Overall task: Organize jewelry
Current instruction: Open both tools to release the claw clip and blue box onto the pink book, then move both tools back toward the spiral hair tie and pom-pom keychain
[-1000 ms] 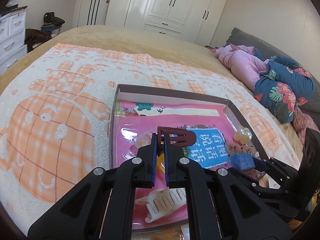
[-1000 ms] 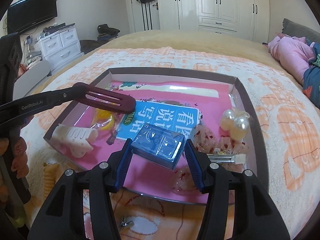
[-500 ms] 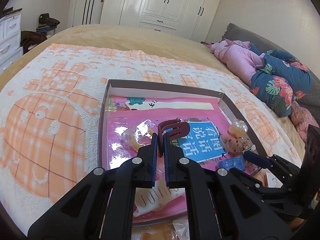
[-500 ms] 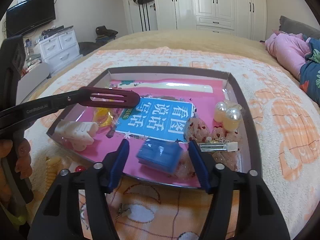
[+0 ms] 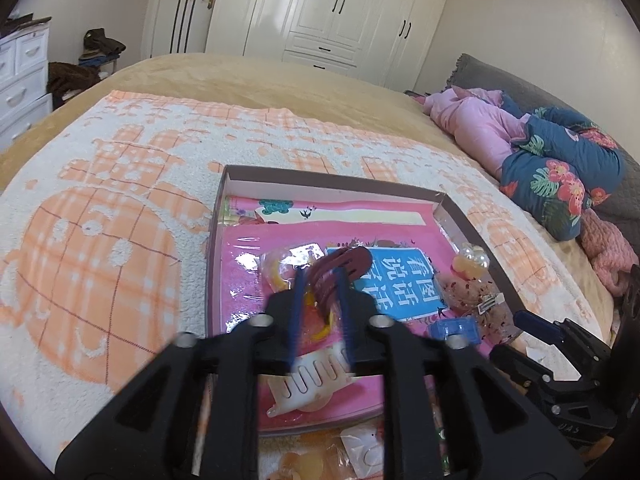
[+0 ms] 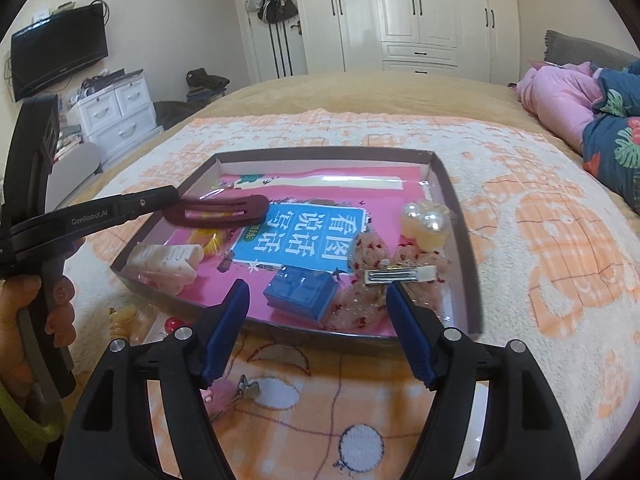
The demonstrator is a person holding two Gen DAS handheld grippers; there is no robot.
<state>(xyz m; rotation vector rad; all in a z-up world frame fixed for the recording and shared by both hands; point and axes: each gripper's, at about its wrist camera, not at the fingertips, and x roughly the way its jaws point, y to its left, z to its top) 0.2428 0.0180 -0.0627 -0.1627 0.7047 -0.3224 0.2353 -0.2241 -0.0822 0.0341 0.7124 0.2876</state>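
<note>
A shallow brown tray (image 6: 453,200) lined with a pink picture book lies on the orange-and-white blanket. My left gripper (image 5: 320,276) hovers over the tray's left half. Its jaws are opening, and a maroon hair clip (image 5: 352,260) sits tilted and loose between them. In the right wrist view the same maroon clip (image 6: 224,212) juts from the left gripper's tip. My right gripper (image 6: 315,286) is at the tray's near edge with its jaws opening. A small blue box (image 6: 304,294) rests on the tray floor just beyond its fingertips, untouched.
In the tray lie a white claw clip (image 6: 168,260), a yellow piece (image 6: 208,240), pearl balls (image 6: 424,224), a silver clip (image 6: 400,274) and pink mesh bags. On the blanket near me are a pink metal clip (image 6: 232,392) and a yellow spiral tie (image 6: 124,320). Bedding is piled at right.
The right gripper let go of the blue box, widened and drew back toward the tray's near edge. The left jaws parted, and the maroon clip tilted between them.
</note>
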